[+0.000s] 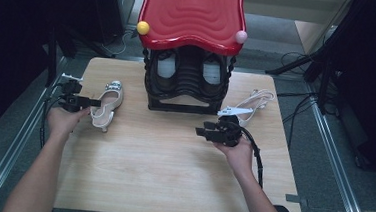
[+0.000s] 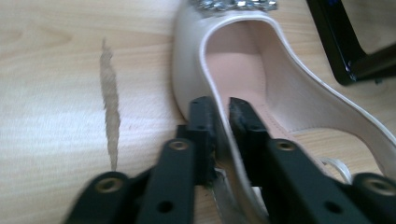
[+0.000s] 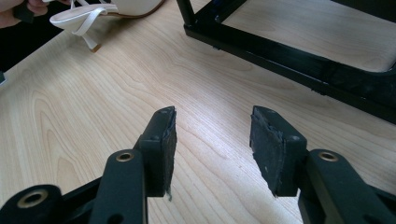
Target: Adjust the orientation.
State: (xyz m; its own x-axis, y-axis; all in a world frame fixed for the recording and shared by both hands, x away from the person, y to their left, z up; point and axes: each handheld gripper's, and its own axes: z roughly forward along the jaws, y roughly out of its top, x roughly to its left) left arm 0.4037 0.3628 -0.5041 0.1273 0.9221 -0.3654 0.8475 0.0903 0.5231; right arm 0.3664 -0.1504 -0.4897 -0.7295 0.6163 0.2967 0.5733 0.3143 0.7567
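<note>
Cream patent shoe (image 1: pixel 107 104) lies at the left of the pale wood surface (image 1: pixel 172 160); the left hand-held gripper (image 2: pixel 222 112) pinches its side wall. Its view reveals a jewelled trim (image 2: pixel 236 4). The right hand-held gripper (image 3: pixel 212 135) hovers, jaws parted, empty.

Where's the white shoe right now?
In the high view the white shoe lies at the table's left side, left of the black rack; the left gripper is clamped on its side wall.
</note>
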